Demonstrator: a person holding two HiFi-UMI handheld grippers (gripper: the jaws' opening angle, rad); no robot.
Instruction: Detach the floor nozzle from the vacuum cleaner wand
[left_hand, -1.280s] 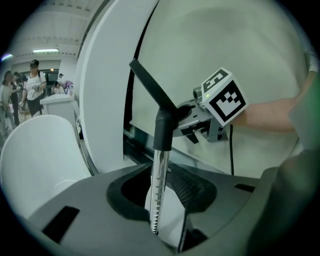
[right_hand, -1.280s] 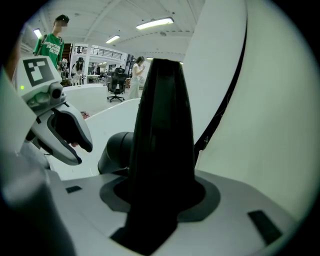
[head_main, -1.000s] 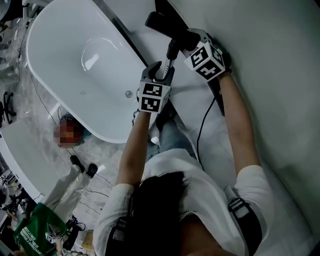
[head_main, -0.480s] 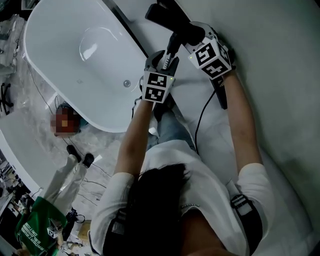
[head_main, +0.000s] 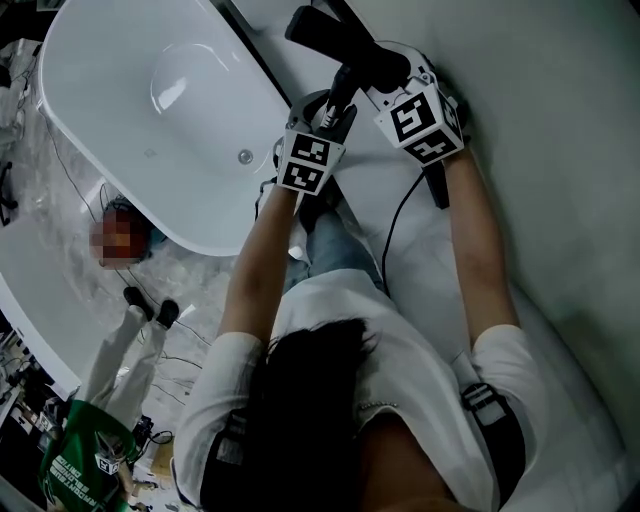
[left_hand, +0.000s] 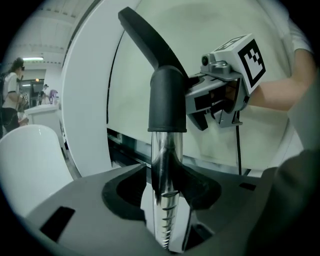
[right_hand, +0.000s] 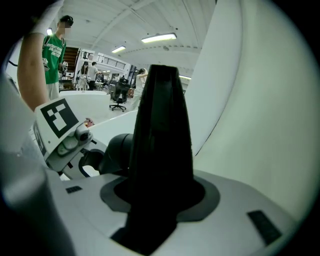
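While right gripper clamps the nozzle, left gripper (jaws just opened) loosely straddles the wand.

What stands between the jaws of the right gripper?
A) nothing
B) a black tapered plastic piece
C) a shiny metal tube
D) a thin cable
B: in the right gripper view, the black tapered piece fills the gap of the right gripper, whose jaws close on it.
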